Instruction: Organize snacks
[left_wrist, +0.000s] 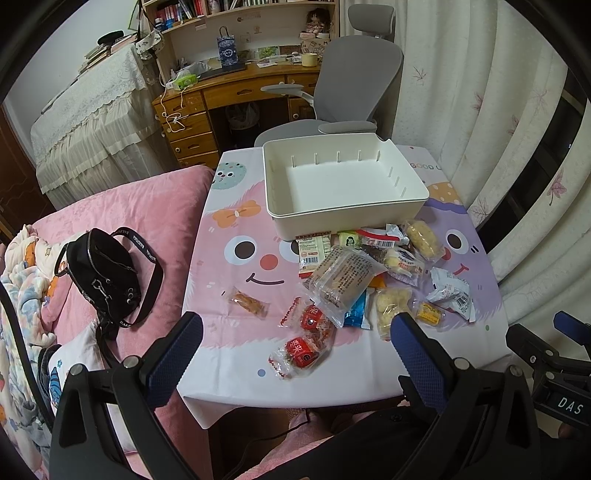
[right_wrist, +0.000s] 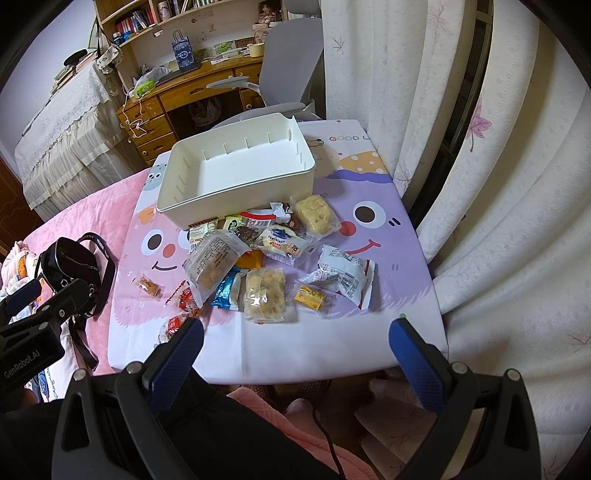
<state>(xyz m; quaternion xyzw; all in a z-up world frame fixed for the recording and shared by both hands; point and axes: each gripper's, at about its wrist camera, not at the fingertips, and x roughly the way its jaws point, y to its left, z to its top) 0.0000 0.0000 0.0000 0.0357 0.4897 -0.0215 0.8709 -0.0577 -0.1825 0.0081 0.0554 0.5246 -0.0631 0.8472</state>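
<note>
Left gripper (left_wrist: 297, 334) wide, nothing held, hovering at table's near edge. Right gripper (right_wrist: 295, 338) same, wide and bare. Snack pile (left_wrist: 369, 273) loose on tablecloth (left_wrist: 236, 354), heaped just at 6 o'clock of white bin (left_wrist: 343, 184); bin holds nothing. Sorting apparently not begun. Next move likely: drop onto nearest packet, red-wrapped candy (left_wrist: 301, 354), pinch, carry toward 12 o'clock into bin.

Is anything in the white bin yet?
No. The white bin shows only its bare floor, and the snack packets all lie on the tablecloth in front of it.
</note>
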